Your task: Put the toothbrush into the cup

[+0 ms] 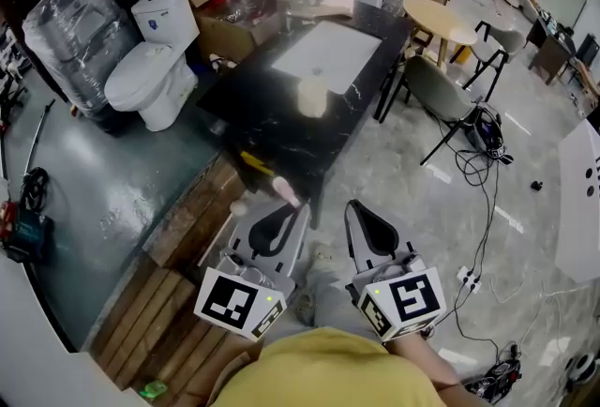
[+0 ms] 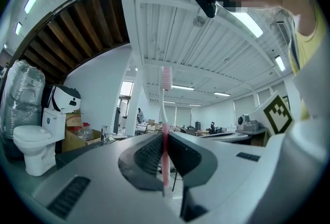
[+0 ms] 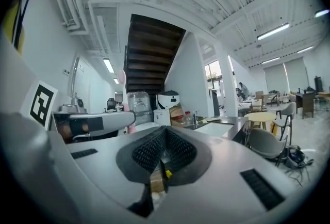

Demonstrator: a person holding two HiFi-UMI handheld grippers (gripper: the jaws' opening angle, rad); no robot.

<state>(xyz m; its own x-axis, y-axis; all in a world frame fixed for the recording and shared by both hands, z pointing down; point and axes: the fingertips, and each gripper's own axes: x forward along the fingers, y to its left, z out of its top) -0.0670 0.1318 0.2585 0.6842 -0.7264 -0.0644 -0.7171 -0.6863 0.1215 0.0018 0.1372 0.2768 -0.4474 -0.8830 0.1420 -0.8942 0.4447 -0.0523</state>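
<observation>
Holding toothbrush (image 2: 165,130) in left gripper (image 2: 165,153), well short of cup (image 1: 312,97) on counter (image 1: 272,128).
Pinched low on the handle, bristle head out past the jaws; right gripper (image 3: 164,148) closed on nothing. Probably light, stiff and slick plastic, so apt to swivel in a narrow pinch. Better gripped mid-handle, leaving one end free to drop in. Judged a light cup as well, easily tipped by a nudge.

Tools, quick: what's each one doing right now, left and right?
Left tool: closed on the toothbrush, head sticking out past the jaws.
Right tool: closed, nothing between its jaws.
</observation>
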